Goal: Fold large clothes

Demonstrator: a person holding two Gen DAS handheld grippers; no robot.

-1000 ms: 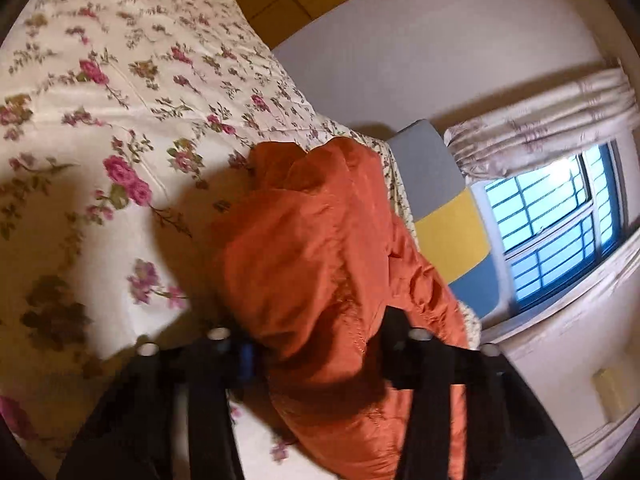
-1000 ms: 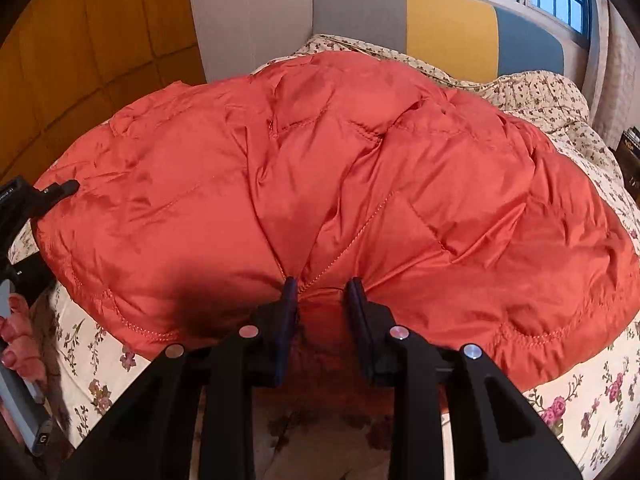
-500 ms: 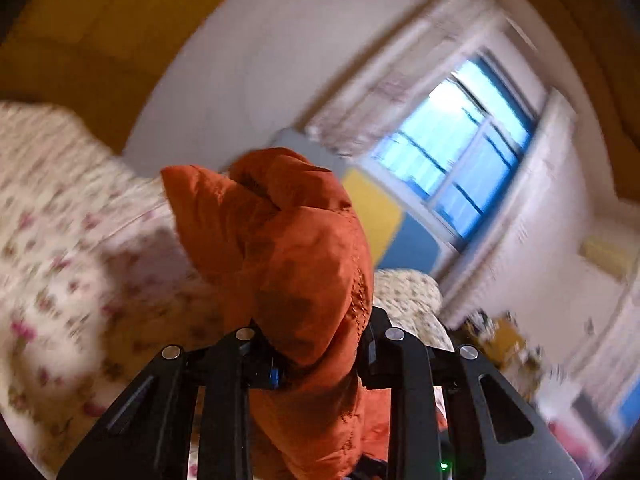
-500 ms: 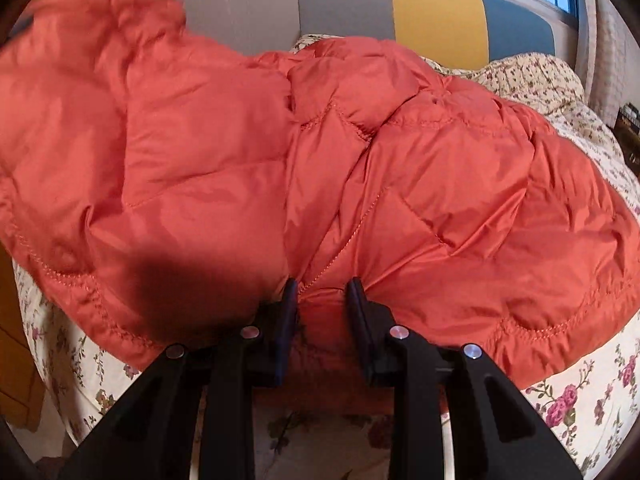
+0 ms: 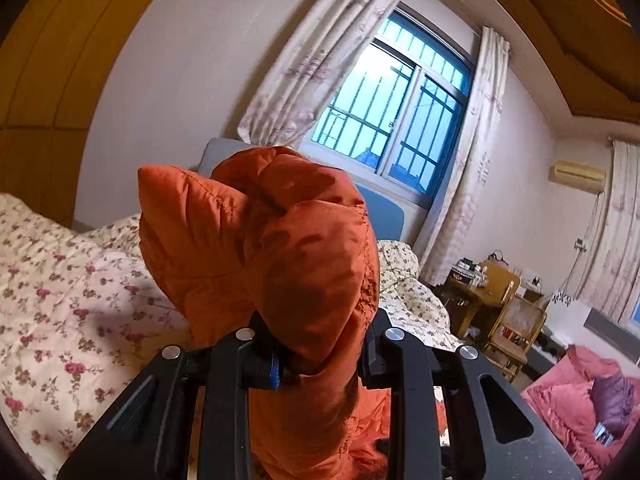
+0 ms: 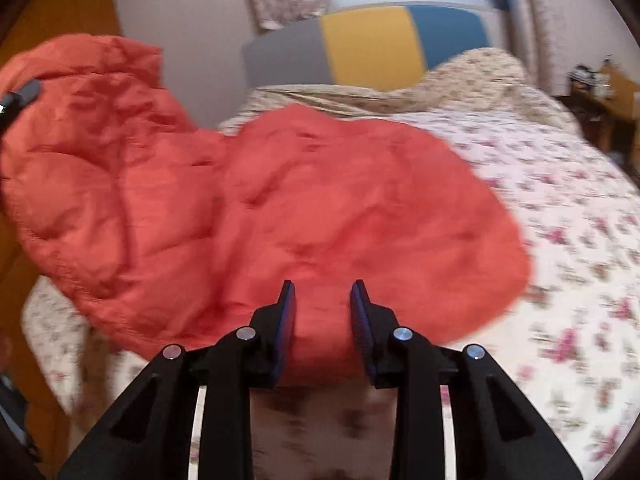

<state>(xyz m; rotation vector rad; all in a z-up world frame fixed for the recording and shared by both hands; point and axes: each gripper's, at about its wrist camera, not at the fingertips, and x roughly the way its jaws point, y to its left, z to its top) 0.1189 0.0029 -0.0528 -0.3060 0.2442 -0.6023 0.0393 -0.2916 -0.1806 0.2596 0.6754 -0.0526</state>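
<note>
A: Writing first. Any brand, label or lettering that reads?

B: None legible in either view. The clutter on the wooden side table (image 5: 486, 286) by the window is too small to read.

A: The garment?

B: Orange-red quilted puffer jacket (image 6: 280, 208). In the right wrist view most of it lies spread on the bed with the floral-print cover (image 6: 560, 200), its near hem coming up into the right tool (image 6: 322, 300). Its left-hand portion is lifted off the bed, bunched high at the picture's left edge, where a dark tool tip shows against it.

A: Right tool's state?

B: The two blue-padded fingers (image 6: 286, 320) stand a little apart with a fold of the jacket's hem filling the gap; fabric touches both pads. The jaws are opening slightly. That view is motion-blurred.

A: Left tool?

B: The left tool (image 5: 320, 354) is clamped on a thick wad of the same jacket (image 5: 288, 248). The wad bulges up and forward over the fingers, hiding the pads' tips; the rest hangs down between the tool's arms. It points roughly level, toward the barred window (image 5: 396, 112) with pale curtains (image 5: 320, 52).

A: Surroundings?

B: Grey, yellow and blue panelled headboard (image 6: 368, 46) behind the bed; pink bedding (image 5: 568, 392) low right in the left wrist view.
</note>
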